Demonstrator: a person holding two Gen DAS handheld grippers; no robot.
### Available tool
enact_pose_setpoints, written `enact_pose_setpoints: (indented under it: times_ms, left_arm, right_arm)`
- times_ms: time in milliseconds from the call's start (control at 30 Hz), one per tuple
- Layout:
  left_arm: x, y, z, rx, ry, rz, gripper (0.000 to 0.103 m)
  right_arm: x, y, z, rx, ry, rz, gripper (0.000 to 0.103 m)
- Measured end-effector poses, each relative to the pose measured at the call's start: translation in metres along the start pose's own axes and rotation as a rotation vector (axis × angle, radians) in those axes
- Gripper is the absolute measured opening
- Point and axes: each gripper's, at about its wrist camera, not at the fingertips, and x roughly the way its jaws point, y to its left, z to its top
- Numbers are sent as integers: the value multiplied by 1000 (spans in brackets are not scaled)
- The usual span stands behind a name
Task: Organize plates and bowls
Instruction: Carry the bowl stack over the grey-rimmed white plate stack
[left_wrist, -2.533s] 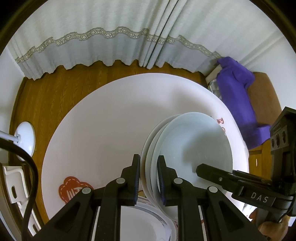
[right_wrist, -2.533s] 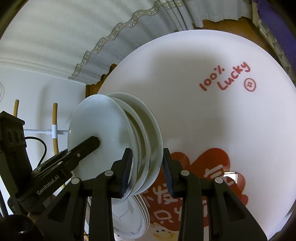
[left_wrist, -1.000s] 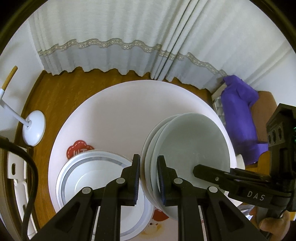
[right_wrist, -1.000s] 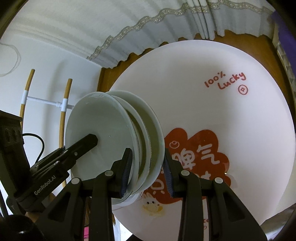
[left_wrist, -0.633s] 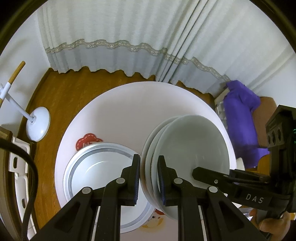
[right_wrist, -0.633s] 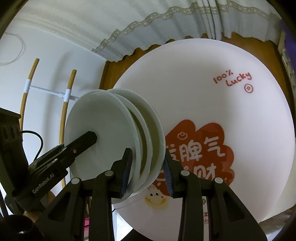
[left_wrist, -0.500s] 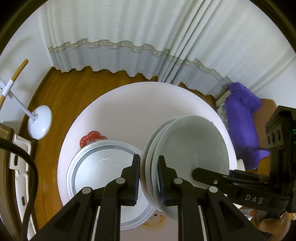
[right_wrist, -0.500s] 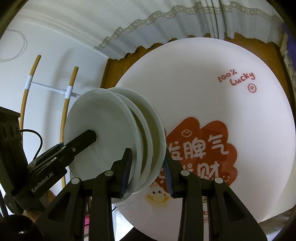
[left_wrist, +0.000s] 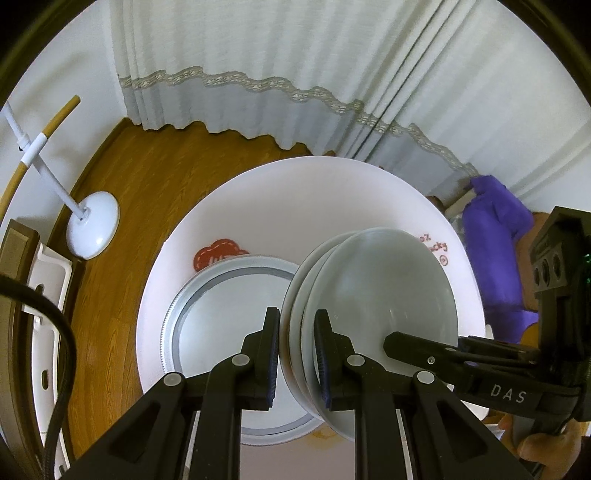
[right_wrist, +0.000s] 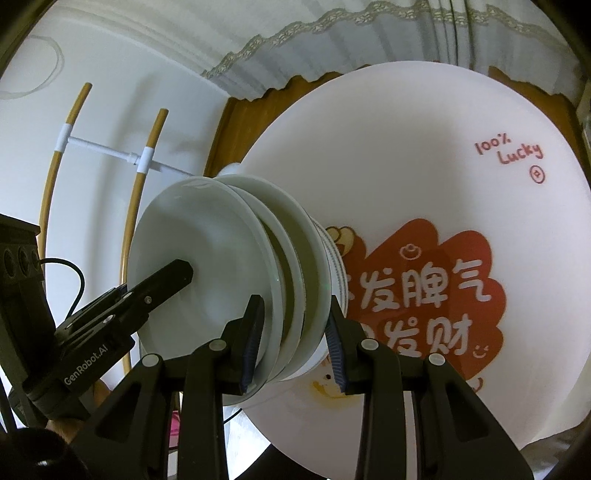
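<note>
A stack of pale green-white bowls (left_wrist: 380, 306) hangs in the air above the round white table (left_wrist: 295, 192). My left gripper (left_wrist: 297, 354) is shut on one side of the stack's rim. My right gripper (right_wrist: 293, 338) is shut on the opposite side of the same stack (right_wrist: 229, 273). Each gripper's finger shows in the other's view, across the top bowl. A stack of grey-rimmed white plates (left_wrist: 229, 306) lies on the table below and left of the bowls; its patterned edge (right_wrist: 334, 254) peeks out behind the bowls in the right wrist view.
The table carries a red cartoon print (right_wrist: 424, 291) and "100% Lucky" lettering (right_wrist: 509, 151). A white stand with a round base (left_wrist: 92, 225) is on the wood floor at left. A purple cloth (left_wrist: 498, 236) lies at right. Curtains (left_wrist: 258, 66) hang behind.
Both grippers have risen with the bowl stack still held; the table looks smaller and farther. The plate stack on the table has come fully into the left wrist view.
</note>
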Motion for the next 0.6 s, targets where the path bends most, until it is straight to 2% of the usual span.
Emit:
enact_pose_setpoints:
  times_ms: [600]
  left_arm:
    - [9,31,-4,-64,34,19,13]
  right_arm:
    - [38,20,1,-32,72,-3,33]
